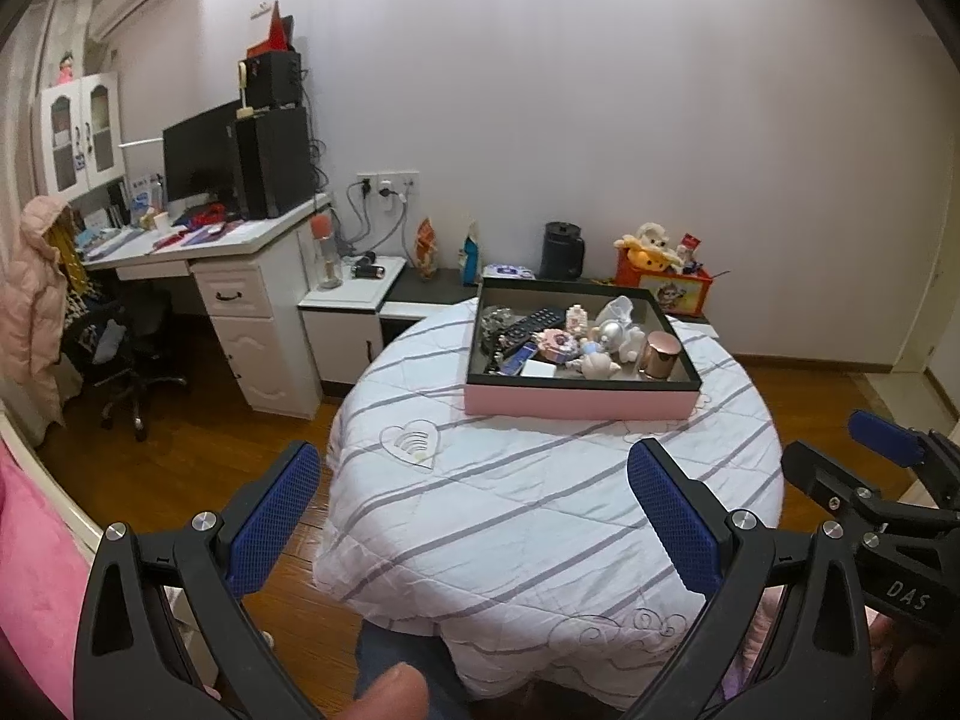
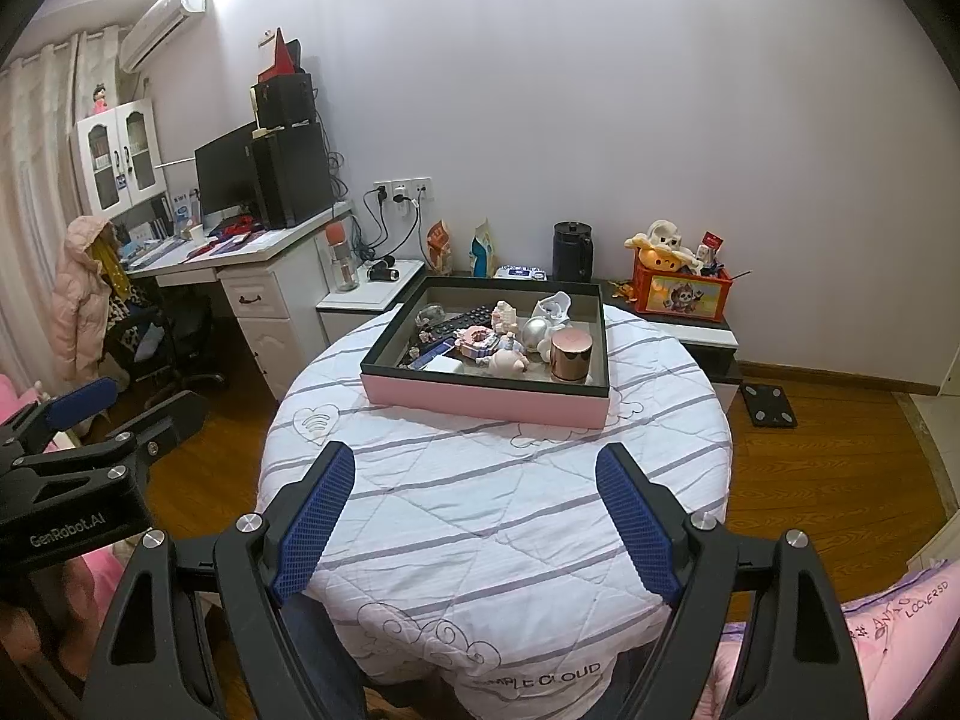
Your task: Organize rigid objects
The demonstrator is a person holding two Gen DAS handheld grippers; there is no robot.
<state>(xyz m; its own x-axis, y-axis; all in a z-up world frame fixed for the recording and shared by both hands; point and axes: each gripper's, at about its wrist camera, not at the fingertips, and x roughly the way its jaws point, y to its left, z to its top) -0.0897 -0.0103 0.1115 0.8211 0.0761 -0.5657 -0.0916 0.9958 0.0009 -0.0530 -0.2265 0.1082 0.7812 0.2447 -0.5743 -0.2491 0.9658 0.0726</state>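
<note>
left tongs wide open, empty | tray of jumbled small objects on counter, ahead of both, long side crosswise | right tongs wide open, empty, seemingly nearer

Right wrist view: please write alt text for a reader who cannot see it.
A pink tray of small objects, including a remote control and a copper jar, sits on a round striped-cloth table. The right gripper is open and empty in front.
</note>
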